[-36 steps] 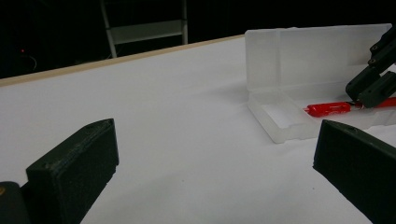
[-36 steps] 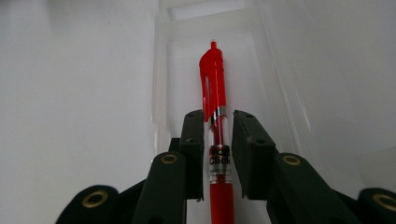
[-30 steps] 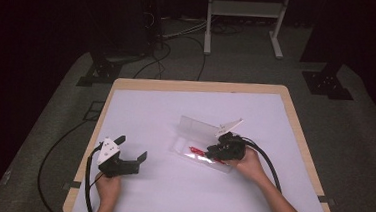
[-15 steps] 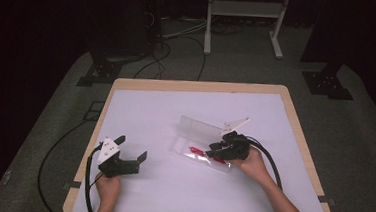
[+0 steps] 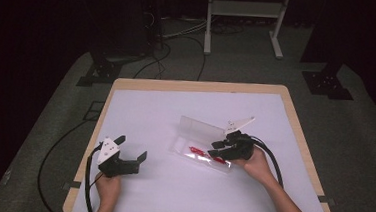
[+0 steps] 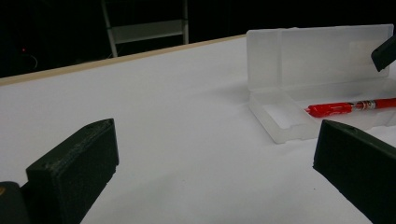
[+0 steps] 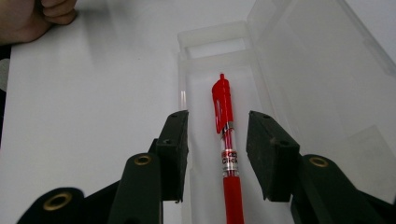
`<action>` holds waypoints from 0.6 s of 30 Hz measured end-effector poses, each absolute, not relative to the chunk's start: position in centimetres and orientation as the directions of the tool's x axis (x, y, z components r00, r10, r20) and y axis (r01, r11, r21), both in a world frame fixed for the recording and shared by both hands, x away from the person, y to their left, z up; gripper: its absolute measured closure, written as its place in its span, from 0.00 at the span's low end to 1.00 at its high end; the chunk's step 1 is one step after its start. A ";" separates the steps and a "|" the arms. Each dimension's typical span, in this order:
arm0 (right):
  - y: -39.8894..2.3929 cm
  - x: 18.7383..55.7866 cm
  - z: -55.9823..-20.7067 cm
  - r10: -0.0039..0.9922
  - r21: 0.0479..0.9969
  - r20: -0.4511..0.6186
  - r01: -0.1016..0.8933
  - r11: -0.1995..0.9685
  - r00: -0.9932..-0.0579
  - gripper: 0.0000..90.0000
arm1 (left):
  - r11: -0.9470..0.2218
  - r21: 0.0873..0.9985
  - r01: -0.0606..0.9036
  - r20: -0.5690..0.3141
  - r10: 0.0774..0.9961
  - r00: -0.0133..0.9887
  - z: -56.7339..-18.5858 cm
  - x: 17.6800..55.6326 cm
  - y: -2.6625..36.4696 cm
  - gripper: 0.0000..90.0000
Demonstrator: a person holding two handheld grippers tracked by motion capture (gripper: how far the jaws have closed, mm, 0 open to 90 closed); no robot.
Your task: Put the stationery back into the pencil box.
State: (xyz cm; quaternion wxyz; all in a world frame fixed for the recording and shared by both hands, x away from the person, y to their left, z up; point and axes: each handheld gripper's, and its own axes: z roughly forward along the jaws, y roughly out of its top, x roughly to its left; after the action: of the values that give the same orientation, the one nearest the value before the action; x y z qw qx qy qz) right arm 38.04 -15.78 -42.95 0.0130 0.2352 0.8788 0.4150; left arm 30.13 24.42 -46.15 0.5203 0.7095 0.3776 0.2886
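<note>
A clear plastic pencil case [image 5: 193,145] lies open mid-table, its lid [image 7: 303,70] raised at the far side. A red pen [image 7: 225,116] lies flat in the case's tray [image 6: 280,123]. My right gripper [image 7: 217,149] hovers over the tray with the pen [image 5: 203,154] between its jaws. The jaws have just been opening, and the pads stand clear of the pen on both sides. My left gripper [image 5: 131,148] rests near the table's front left, open wide with nothing in it, and points toward the case.
The white table top [image 5: 155,109] has a wooden rim. Bare surface lies between the two grippers and behind the case. Cables and a metal stand [image 5: 242,19] are on the dark floor beyond the table. The left hand [image 7: 32,16] shows in the right gripper view.
The right gripper's jaws have spread apart and drawn back slightly to the right, leaving the red pen lying in the tray. The left gripper has not moved.
</note>
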 end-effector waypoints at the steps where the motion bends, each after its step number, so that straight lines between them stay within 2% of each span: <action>1: -15.9 38.0 -42.9 0.425 0.734 0.176 0.406 0.545 -0.888 0.64 | -0.172 0.956 0.235 0.016 0.836 0.548 -46.2 30.1 24.4 0.00; 18: -17.6 37.1 -42.4 0.442 0.741 0.179 0.416 0.527 -0.879 0.62 | -0.174 0.956 0.235 0.017 0.835 0.549 -46.2 30.1 24.4 0.00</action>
State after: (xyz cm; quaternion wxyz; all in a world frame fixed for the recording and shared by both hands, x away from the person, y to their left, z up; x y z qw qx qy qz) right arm 37.13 -17.60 -42.41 0.0156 0.2455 0.8735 0.4200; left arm 30.12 24.41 -46.16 0.5204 0.7098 0.3770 0.2884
